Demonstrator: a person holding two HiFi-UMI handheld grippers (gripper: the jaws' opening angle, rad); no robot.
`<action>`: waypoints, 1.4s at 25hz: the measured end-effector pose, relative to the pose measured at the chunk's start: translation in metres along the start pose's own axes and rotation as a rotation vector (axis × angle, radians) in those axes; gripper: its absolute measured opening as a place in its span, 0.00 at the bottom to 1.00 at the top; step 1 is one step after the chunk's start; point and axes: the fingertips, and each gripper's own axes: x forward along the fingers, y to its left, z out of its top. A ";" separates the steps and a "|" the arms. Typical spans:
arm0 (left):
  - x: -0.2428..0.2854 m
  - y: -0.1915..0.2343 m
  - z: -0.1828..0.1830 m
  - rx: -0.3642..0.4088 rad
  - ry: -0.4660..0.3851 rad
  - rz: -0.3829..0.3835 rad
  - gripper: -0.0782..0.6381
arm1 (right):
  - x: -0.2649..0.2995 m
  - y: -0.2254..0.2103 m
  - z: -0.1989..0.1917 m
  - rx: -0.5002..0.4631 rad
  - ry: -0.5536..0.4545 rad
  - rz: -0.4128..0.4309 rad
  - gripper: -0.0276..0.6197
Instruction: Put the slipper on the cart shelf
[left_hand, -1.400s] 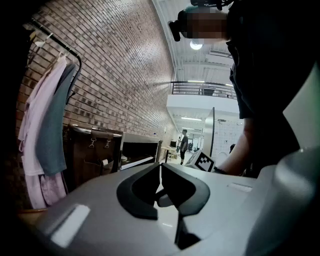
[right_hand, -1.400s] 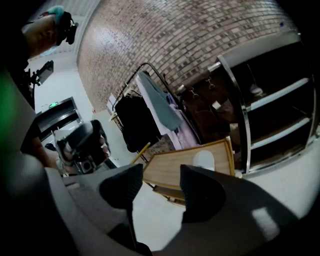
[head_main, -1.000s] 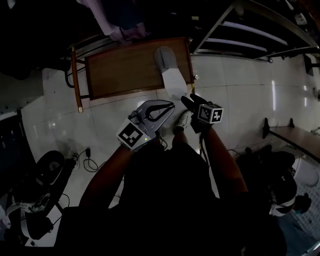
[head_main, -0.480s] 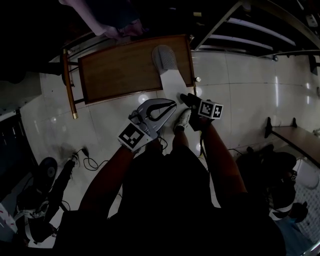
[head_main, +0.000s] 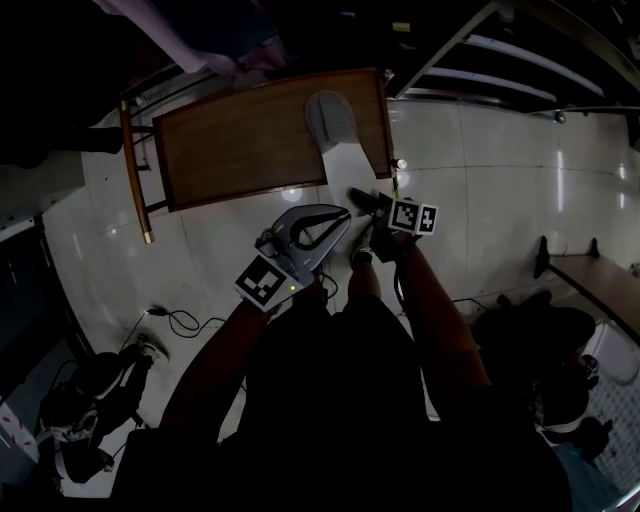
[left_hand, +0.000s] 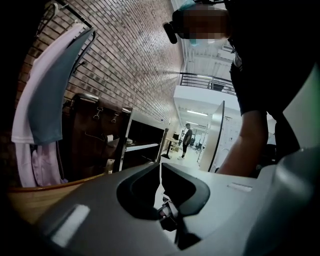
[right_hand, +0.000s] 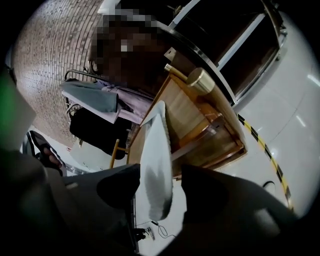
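"Where's the slipper (head_main: 335, 135) now?"

"In the right claw (head_main: 362, 199). The jaws are clamped on its heel end, and the rest sticks straight out from them, toe pointing away from the person."

"Is it over the shelf?"

"The toe half is. It's above the wooden shelf (head_main: 240, 140), right at the shelf's right-hand end. The heel half hangs past the near edge, over the white floor (head_main: 480, 170). From here I can't tell whether the toe is touching the wood."

"And the left claw (head_main: 343, 213)?"

"Closed, tips together, nothing in it. It's just beside the right one, on its left, and it stops short of the shelf's near edge."

"So only one of them is carrying anything?"

"Yes, just the right one. The left is low in front of the person, pointing towards the cart."

"What else is round the cart?"

"Clothes (left_hand: 50, 90) are hanging beyond it by the brick wall (left_hand: 135, 60), a pale piece and a grey-blue one. A cable (head_main: 185, 320) lies on the floor off to the person's left."
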 end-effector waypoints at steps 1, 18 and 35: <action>-0.001 0.001 -0.002 -0.007 0.002 0.006 0.13 | 0.002 0.000 -0.002 -0.004 0.016 -0.002 0.44; -0.031 0.000 -0.002 -0.009 0.002 0.063 0.12 | -0.042 0.079 0.024 -0.279 -0.138 0.043 0.14; -0.075 -0.053 0.119 0.090 -0.090 0.065 0.11 | -0.221 0.322 0.060 -0.849 -0.522 0.071 0.14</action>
